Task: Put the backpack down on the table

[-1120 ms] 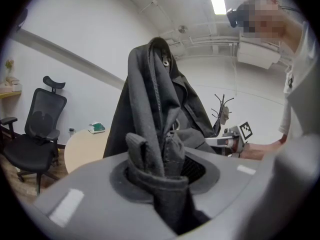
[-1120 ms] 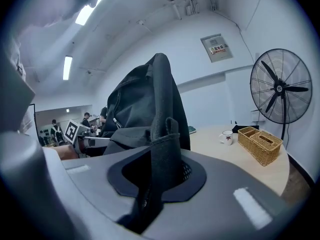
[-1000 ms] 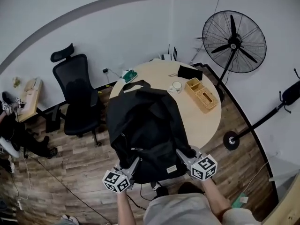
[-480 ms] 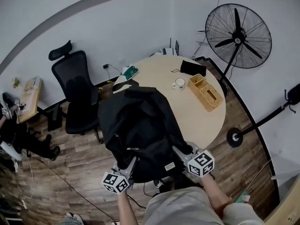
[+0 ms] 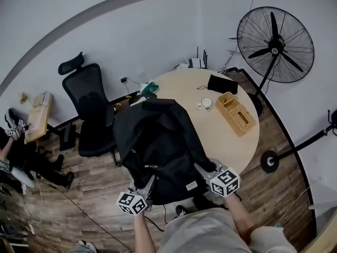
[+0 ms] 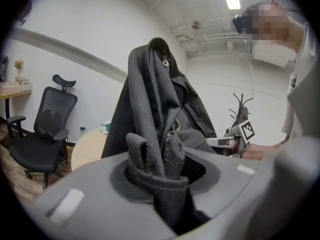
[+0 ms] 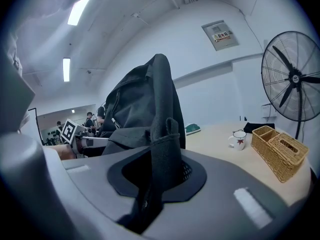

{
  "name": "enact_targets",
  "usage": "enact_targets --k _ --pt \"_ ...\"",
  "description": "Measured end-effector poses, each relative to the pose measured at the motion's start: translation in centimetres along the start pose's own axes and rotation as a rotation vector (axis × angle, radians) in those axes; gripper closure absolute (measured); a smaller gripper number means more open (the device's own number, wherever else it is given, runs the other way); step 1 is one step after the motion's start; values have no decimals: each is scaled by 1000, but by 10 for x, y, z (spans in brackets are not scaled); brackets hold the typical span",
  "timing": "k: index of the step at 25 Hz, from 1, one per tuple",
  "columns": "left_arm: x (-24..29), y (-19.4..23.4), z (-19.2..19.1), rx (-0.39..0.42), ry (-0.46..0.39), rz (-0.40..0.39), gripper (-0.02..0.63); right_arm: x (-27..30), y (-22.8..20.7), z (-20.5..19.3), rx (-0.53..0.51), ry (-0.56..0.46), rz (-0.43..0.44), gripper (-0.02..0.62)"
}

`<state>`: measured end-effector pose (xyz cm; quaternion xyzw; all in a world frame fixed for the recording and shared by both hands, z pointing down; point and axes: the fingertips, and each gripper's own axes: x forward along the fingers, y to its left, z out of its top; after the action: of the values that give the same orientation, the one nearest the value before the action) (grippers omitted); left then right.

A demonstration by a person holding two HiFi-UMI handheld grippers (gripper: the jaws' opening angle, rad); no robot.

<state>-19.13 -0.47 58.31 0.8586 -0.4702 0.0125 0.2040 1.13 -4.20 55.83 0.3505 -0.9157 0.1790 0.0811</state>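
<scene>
We're in an office, folks, and a working one by the look of it. A black swivel chair (image 5: 93,115) with a headrest stands on the wood-plank floor (image 5: 79,183) just off the left edge of the round surface (image 5: 226,141). At its far edge sits a small box with antennas (image 5: 197,63); near its right edge, a mug (image 5: 206,103) and a wicker basket (image 5: 238,114). A big pedestal fan (image 5: 275,45) stands beyond that right edge. Tube lights (image 7: 80,9) run along the ceiling, a panel box (image 7: 221,34) hangs on the white wall, and people (image 7: 90,120) show in the background.
</scene>
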Motion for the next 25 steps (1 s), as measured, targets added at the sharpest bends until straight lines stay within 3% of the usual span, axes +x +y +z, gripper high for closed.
enact_targets --k 12,25 --pt "65 32 -7 -29 44 13 423 41 -62 -5 23 38 -15 546" --pt "107 57 -45 -88 127 40 422 70 -107 -43 67 116 -53 546"
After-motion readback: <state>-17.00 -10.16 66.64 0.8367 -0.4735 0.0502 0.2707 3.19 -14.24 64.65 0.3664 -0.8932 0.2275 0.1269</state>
